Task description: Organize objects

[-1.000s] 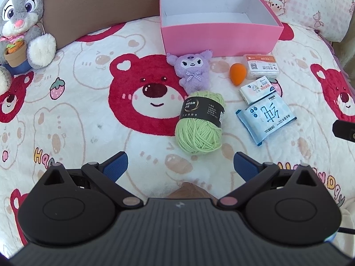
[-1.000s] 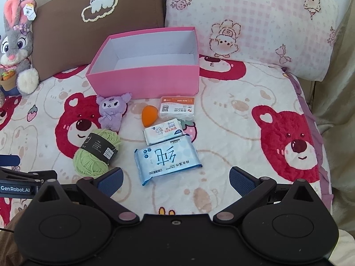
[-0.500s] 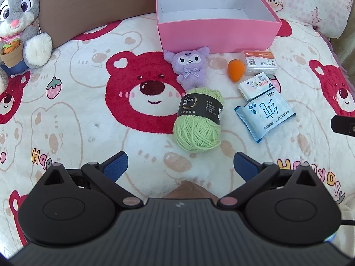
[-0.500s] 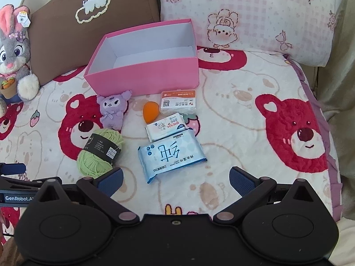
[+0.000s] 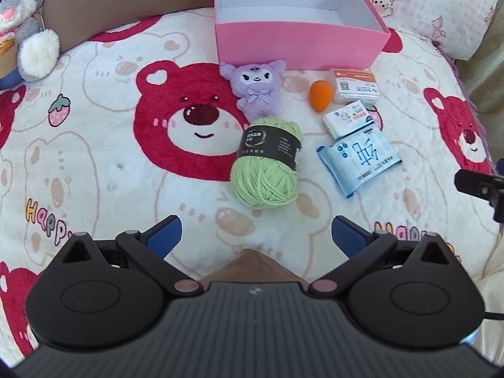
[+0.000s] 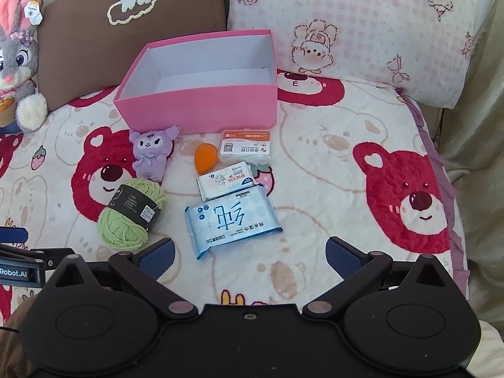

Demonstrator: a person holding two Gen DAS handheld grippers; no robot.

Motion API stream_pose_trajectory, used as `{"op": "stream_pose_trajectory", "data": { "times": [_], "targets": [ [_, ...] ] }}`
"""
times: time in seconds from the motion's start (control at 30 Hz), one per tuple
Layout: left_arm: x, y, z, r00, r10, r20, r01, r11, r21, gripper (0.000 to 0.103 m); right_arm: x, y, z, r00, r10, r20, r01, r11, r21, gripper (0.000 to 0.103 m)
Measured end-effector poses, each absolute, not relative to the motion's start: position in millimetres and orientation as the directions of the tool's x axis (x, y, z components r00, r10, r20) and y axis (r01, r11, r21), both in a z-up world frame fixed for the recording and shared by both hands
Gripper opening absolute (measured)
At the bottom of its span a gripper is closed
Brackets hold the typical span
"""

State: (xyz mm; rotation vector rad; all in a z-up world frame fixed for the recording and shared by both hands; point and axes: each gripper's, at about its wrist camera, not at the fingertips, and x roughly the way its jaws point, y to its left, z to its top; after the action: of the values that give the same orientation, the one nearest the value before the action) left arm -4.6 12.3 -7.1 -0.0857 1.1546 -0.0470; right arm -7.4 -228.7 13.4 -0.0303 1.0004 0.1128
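An empty pink box (image 5: pixel 299 47) (image 6: pixel 201 107) stands at the back of the bed. In front of it lie a purple plush toy (image 5: pixel 256 89) (image 6: pixel 151 154), an orange sponge egg (image 5: pixel 320 95) (image 6: pixel 205 157), a small clear pack with an orange label (image 5: pixel 356 86) (image 6: pixel 245 146), a small tissue pack (image 5: pixel 349 119) (image 6: pixel 226 182), a blue wipes pack (image 5: pixel 359 157) (image 6: pixel 231 222) and a green yarn ball (image 5: pixel 266 167) (image 6: pixel 129 217). My left gripper (image 5: pixel 255 236) is open just short of the yarn. My right gripper (image 6: pixel 249 256) is open just short of the wipes pack.
A grey bunny plush (image 5: pixel 22 22) (image 6: pixel 15 63) sits at the back left by a brown cushion (image 6: pixel 132 25). A pink checked pillow (image 6: pixel 362 28) leans at the back right. The bear-print blanket (image 5: pixel 94 141) covers the bed, whose right edge (image 6: pixel 453 189) drops off.
Both grippers have moved forward toward the objects, which sit nearer in both views. Both stay open and nothing has been picked up.
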Motion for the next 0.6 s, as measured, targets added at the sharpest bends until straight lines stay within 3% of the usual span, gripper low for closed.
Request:
{"op": "stream_pose_trajectory", "data": {
  "times": [0.23, 0.4, 0.6],
  "targets": [
    [0, 6, 7, 0.420, -0.101, -0.902, 0.080, 0.994, -0.074, 0.103, -10, -222, 18, 0.533, 0.081, -0.842, -0.124, 0.992, 0.017, 0.103],
    [15, 8, 27, 0.469, -0.006, -0.883, 0.124, 0.990, 0.059, 0.103, -7, -210, 27, 0.529, 0.102, -0.842, -0.171, 0.985, 0.012, 0.103],
    [27, 13, 52, 0.585, 0.004, -0.811, 0.236, 0.956, 0.175, 0.103, -17, -194, 38, 0.571, 0.250, -0.782, -0.330, 0.942, 0.060, 0.103]
  ]
}}
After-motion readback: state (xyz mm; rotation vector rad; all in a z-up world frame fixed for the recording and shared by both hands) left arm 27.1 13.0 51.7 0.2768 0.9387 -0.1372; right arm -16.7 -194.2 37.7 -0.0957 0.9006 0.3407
